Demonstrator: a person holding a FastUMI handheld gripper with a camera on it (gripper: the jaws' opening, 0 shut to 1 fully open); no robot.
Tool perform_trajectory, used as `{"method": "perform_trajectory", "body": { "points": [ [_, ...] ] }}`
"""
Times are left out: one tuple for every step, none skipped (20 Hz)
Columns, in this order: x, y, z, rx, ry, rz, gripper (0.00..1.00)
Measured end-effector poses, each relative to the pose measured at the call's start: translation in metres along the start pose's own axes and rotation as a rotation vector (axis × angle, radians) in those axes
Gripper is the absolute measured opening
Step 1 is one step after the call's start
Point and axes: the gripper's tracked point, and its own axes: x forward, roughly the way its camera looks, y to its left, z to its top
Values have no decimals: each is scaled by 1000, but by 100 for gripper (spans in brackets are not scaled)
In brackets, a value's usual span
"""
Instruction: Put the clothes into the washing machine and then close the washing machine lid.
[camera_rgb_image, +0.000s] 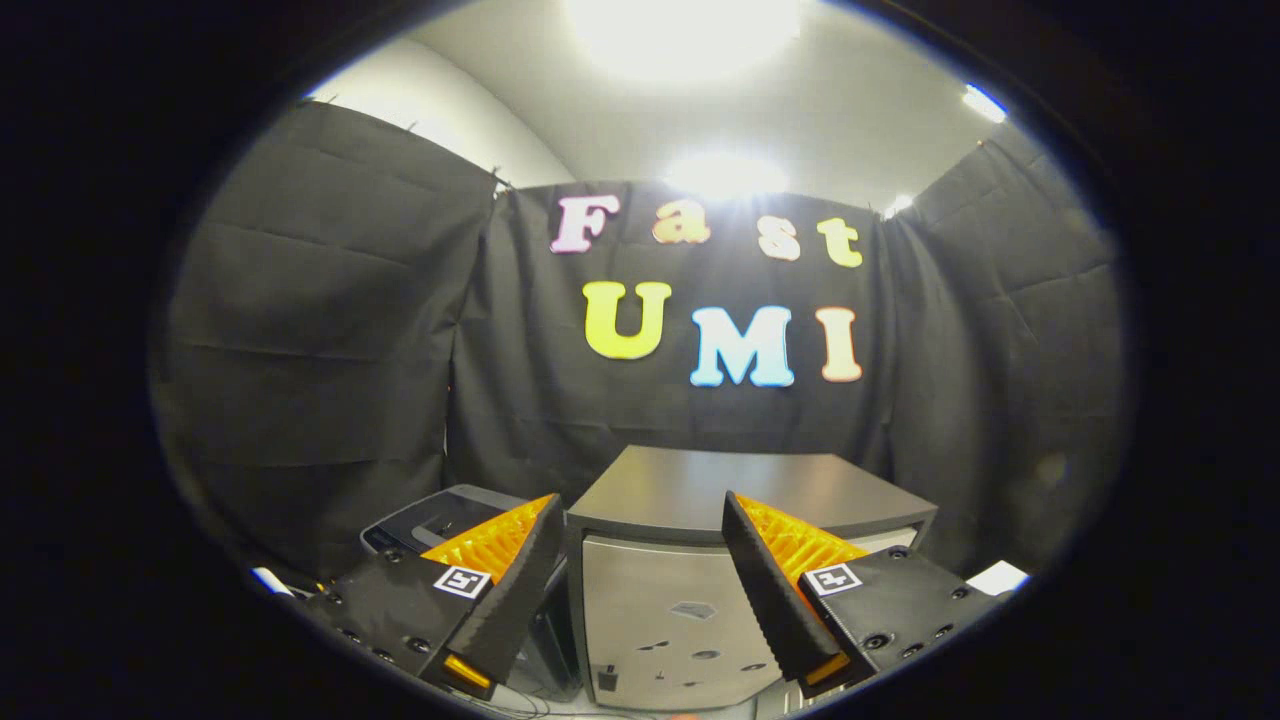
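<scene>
Gripper view: your gripper has fingers spread wide, nothing held. Washer sits just ahead, low between the fingers, lid flat, seemingly down. Clothes can't be made out. Second dark unit behind left finger.

The boxy silver-grey washing machine with a flat dark-grey top lid stands upright against the black cloth wall, beyond the spread fingers. The lid lies flat, closed.
</scene>
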Motion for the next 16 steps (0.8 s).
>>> {"method": "perform_trajectory", "body": {
  "points": [
    [-16,-3,-11,3,12,9,98],
    [-28,-14,-21,4,14,-7,98],
    [-40,-24,-23,9,8,-25,98],
    [-49,-33,-24,13,-1,-44,98],
    [-58,-38,-25,12,-6,-57,98],
    [-66,-43,-28,5,-7,-63,98],
    [-69,-44,-30,-5,-6,-61,98],
    [-74,-46,-32,-16,-2,-58,98],
    [-77,-47,-32,-16,-1,-54,98],
    [-80,-48,-29,-13,-6,-53,98],
    [-83,-51,-27,-18,-9,-55,98],
    [-85,-52,-26,-26,-12,-51,98],
    [-87,-52,-25,-36,-17,-49,98],
    [-88,-53,-22,-45,-23,-45,98],
    [-89,-53,-21,-48,-27,-42,98],
    [-89,-53,-21,-50,-28,-40,98]
  ]
}}
